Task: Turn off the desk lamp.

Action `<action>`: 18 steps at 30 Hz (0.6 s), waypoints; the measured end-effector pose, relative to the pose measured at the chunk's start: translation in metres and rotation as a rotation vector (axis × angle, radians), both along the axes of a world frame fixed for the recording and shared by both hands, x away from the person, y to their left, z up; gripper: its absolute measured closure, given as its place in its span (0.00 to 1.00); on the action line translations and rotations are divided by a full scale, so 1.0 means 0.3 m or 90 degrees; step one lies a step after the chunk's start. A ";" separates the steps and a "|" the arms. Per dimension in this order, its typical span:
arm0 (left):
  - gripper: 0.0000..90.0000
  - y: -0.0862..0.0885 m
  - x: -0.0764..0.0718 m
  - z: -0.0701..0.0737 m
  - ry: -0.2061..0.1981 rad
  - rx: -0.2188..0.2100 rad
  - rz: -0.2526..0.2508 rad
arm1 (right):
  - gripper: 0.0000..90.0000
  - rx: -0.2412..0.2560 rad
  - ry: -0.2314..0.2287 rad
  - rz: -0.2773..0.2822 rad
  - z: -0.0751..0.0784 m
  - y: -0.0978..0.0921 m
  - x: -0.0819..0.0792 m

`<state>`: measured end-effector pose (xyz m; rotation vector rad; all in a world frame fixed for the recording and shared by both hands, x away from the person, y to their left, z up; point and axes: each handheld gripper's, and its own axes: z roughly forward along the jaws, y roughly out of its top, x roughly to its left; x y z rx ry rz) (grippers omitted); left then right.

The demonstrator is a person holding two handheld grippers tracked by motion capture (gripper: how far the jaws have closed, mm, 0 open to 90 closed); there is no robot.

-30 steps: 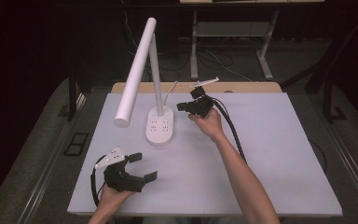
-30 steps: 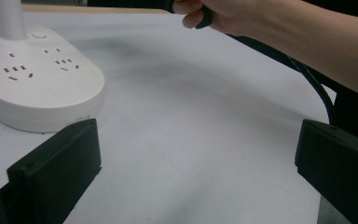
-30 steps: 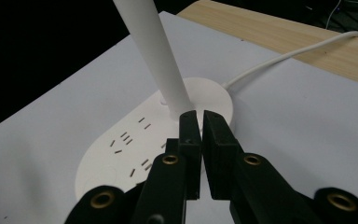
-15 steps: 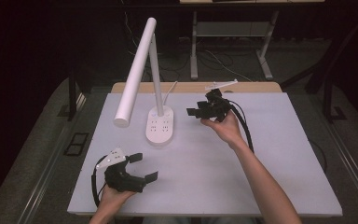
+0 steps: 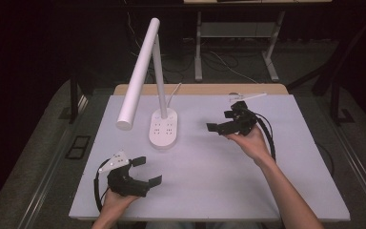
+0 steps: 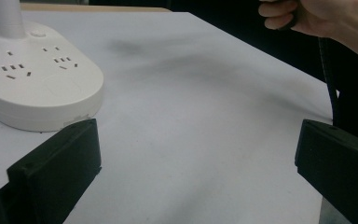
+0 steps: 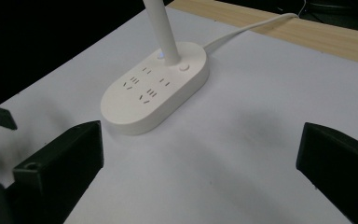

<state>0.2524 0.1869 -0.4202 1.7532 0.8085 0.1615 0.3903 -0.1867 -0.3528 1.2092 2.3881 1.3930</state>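
**Lining up on the lamp base before any contact**

The white plastic desk lamp (image 5: 145, 81) stands at the back-left of the pale grey worktop (image 5: 267, 191), its oval base with built-in sockets (image 7: 156, 91) flat on the surface and its long tubular head slanting forward and down to the left. A white cord (image 7: 247, 29) runs from the rear of the base toward the wooden strip at the far edge.

The right gripper (image 5: 226, 125) is raised above the worktop to the right of the base, apart from it, fingers spread wide with nothing between them; its own view looks down on the sockets and the small round button (image 7: 183, 67) beside the stem. The left gripper (image 5: 140, 171) rests low near the front edge, likewise spread and empty, with the base just ahead of its left finger (image 6: 58, 170).

The work appears to be a reach for the lamp with the right gripper. To do it well, the approach should come in low from the right, staying clear of the stem and cord. A press on the button wants one fingertip, straight down. The left gripper could brace the base's near end against sliding.
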 end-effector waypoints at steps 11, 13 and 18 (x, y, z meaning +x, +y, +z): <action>0.00 -0.004 0.000 0.000 0.002 0.000 -0.001 | 0.01 0.013 -0.007 -0.009 -0.027 -0.133 -0.154; 0.00 -0.004 0.000 0.000 0.002 0.000 -0.001 | 0.01 0.016 -0.007 -0.012 -0.029 -0.142 -0.167; 0.00 -0.003 -0.003 0.001 -0.001 0.003 -0.002 | 0.01 0.019 -0.014 -0.021 -0.054 -0.188 -0.230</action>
